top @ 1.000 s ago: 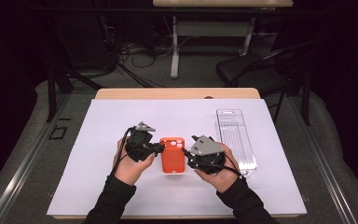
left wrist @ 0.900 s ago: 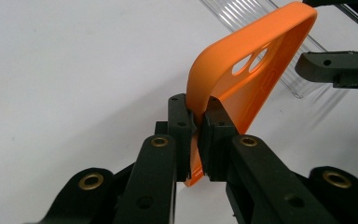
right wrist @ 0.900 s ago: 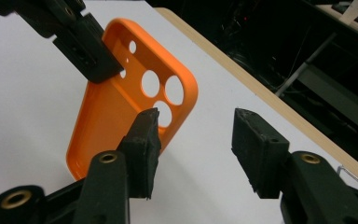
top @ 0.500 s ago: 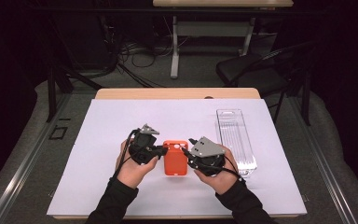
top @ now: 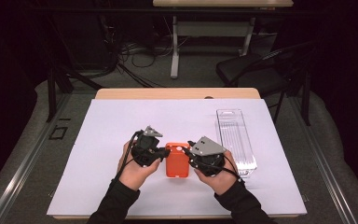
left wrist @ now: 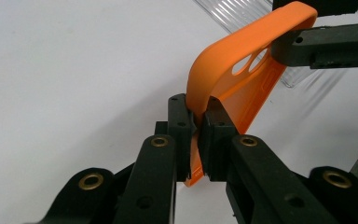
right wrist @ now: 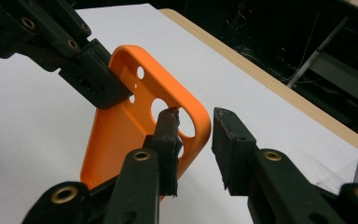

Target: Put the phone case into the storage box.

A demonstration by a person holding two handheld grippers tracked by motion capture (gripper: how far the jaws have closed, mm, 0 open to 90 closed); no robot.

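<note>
The phone case (top: 177, 161) is plain bright orange all over, with no print on it. Both grippers, the left gripper (top: 161, 152) and the right gripper (top: 192, 156), are black with brass-coloured rivets, each topped by a grey plate. The table (top: 121, 121) is white with a pale wood far edge, and the tray (top: 235, 140) near its right edge is clear with fine ribbed lines.

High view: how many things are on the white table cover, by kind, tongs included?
Orange phone case: 1
Clear plastic tray: 1
Tongs, left and right: 2
Total: 4
</note>
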